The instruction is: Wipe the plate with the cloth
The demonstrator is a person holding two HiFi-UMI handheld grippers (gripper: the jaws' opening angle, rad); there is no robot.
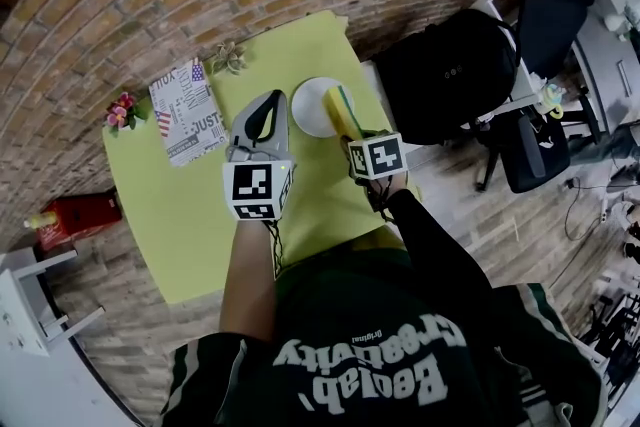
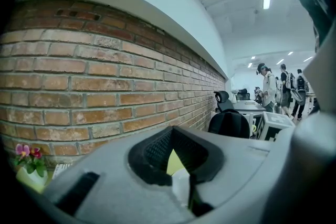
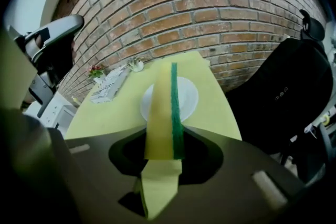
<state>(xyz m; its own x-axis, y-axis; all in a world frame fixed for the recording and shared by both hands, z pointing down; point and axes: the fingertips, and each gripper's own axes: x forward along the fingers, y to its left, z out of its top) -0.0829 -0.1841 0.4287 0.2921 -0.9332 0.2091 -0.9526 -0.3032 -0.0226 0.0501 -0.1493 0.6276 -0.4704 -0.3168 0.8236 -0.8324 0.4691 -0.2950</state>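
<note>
A white plate [image 1: 308, 105] [image 3: 190, 95] lies at the far right of the yellow-green table [image 1: 180, 215]. My right gripper [image 1: 352, 133] [image 3: 163, 152] is shut on the cloth [image 1: 341, 110] [image 3: 164, 113], a yellow sponge-like pad with a green edge. The pad sticks out over the plate's near right side; whether it touches the plate I cannot tell. My left gripper [image 1: 268, 105] [image 2: 178, 168] is shut on nothing. It hovers left of the plate and points at the brick wall.
A patterned book [image 1: 187, 110] [image 3: 110, 85] lies at the table's far left, between a flower pot [image 1: 120, 110] [image 2: 29, 162] and a small plant [image 1: 228, 57]. A black backpack [image 1: 455, 80] [image 3: 283, 97] sits right of the table. People [image 2: 270, 89] stand far off.
</note>
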